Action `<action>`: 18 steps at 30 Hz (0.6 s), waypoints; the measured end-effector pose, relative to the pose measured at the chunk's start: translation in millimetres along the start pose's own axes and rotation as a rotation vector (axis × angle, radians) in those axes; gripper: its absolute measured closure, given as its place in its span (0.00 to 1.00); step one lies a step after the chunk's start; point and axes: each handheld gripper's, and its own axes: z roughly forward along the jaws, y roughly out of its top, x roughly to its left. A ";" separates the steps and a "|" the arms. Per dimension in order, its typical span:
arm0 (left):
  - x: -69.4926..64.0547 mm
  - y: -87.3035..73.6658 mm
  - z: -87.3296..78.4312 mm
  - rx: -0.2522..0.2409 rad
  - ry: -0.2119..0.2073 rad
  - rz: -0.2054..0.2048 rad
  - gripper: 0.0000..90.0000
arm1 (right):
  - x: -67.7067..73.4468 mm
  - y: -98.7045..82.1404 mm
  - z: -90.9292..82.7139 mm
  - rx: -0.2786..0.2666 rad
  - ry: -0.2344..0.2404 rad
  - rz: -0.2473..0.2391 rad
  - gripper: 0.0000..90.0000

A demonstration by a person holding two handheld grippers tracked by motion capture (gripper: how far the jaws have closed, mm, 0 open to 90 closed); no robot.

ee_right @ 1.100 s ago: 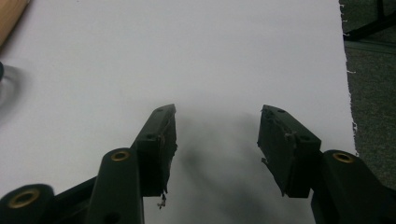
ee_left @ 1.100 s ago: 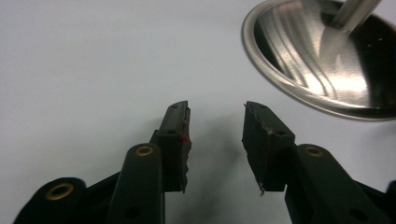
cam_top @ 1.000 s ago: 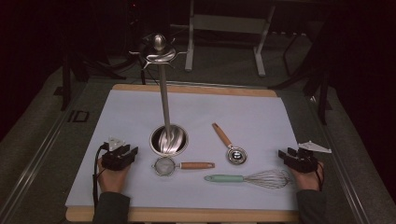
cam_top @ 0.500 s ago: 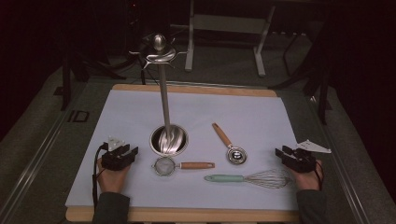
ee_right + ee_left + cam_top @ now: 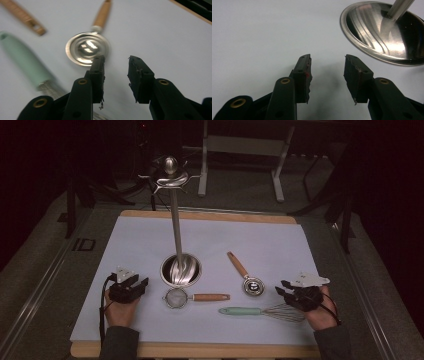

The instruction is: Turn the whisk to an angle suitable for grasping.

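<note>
The right hand-held gripper (image 5: 289,294) hovered over the wire end of the green-handled whisk (image 5: 262,311), its jaws just narrowing yet apart with nothing between them. The left hand-held gripper (image 5: 132,285) sat released, jaws just widening, empty, near the steel stand's round base (image 5: 180,269) on the desk (image 5: 260,240).

Count from my station: three loose utensils, one stand, two tools.

I see one small mesh strainer with a wooden handle (image 5: 194,297), one steel round-headed scoop with a wooden handle (image 5: 245,275), one mint-handled wire whisk (image 5: 262,311), one tall steel utensil stand with a round dished base (image 5: 176,237), and one tool in each hand, left (image 5: 134,286) and right (image 5: 286,291).
</note>
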 end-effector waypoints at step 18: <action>-2.6 0.3 0.9 0.013 0.008 0.015 0.63 | 64.5 16.1 39.7 0.212 0.246 -0.245 0.60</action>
